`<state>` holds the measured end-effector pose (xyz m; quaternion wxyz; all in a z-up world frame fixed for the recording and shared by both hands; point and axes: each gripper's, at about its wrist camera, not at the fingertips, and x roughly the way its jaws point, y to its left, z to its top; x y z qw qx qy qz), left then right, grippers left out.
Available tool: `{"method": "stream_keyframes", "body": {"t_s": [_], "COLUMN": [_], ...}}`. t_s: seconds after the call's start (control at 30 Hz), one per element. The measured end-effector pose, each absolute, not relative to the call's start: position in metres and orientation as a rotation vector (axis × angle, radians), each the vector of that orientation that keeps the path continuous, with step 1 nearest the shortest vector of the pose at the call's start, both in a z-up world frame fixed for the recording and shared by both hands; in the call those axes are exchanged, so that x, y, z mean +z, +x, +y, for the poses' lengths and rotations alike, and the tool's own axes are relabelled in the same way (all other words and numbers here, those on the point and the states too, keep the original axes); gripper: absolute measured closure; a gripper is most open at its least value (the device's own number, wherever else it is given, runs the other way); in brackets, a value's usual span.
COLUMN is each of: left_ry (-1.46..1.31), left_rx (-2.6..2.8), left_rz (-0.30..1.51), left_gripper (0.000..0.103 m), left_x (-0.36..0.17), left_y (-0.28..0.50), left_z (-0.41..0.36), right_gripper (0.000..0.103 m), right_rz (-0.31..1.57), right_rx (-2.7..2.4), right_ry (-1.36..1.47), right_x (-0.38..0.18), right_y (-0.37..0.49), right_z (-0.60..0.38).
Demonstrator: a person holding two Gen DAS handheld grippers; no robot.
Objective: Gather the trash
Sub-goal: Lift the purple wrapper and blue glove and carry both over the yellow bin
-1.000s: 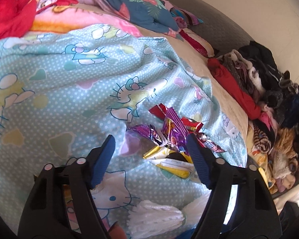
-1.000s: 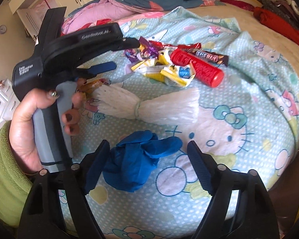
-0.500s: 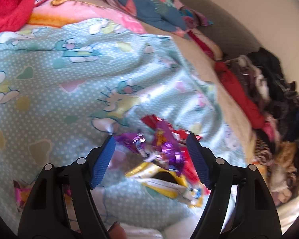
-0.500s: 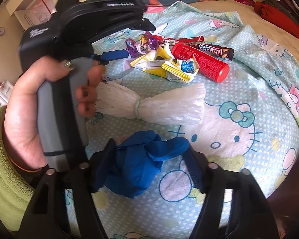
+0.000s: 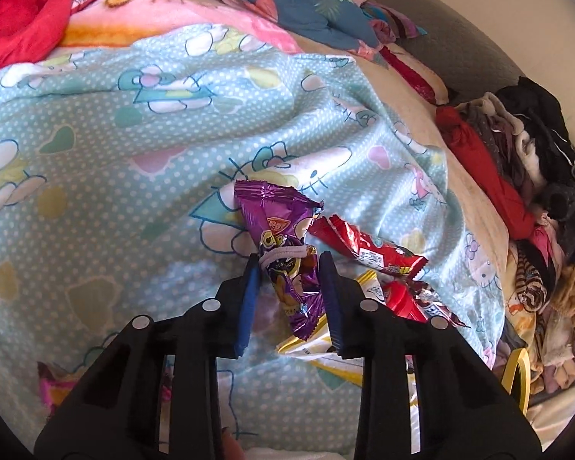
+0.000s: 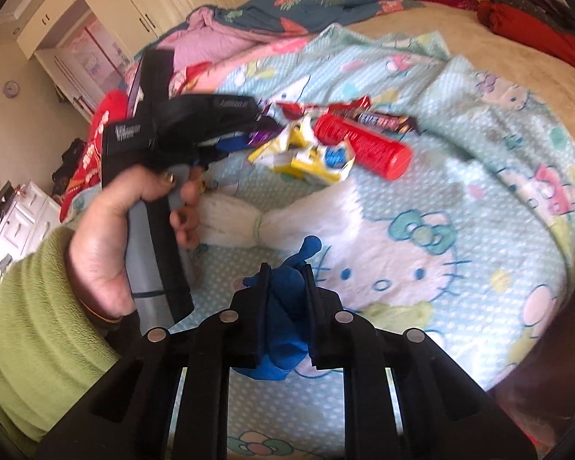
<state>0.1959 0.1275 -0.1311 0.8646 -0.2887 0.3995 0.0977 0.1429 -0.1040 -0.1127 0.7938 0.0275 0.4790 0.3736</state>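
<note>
Both hand-held grippers have just been closing: the left gripper [image 5: 287, 287] now clamps the crinkled purple foil snack wrapper [image 5: 278, 230], the right gripper [image 6: 285, 287] pinches the crumpled blue rubber glove [image 6: 283, 303], where both lay loose between wide jaws a second ago. That likely means 2 pieces secured at once. On the mint cartoon-print bedsheet [image 6: 460, 176] remain 1 red cylindrical can [image 6: 364, 145], 1 yellow-and-white torn packet [image 6: 310, 157], 1 red foil wrapper [image 5: 368, 249] and 1 white tied plastic bag [image 6: 287, 218].
</note>
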Motion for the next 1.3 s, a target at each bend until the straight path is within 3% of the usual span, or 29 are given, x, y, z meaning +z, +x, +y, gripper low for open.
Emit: {"method": "stream_keyframes", "body": {"t_s": [1.3], "left_ry": [-0.472], "left_rx": [-0.007], "left_rz": [0.664], "left_gripper": [0.080], "left_x": [-0.045], "left_y": [0.142], "left_z": [0.049], "right_gripper": [0.089], "right_rz": [0.827], "right_rx": [0.712], "right_ry": [0.215], "right_x": [-0.057], "right_y": [0.158], "right_z": [-0.198]}}
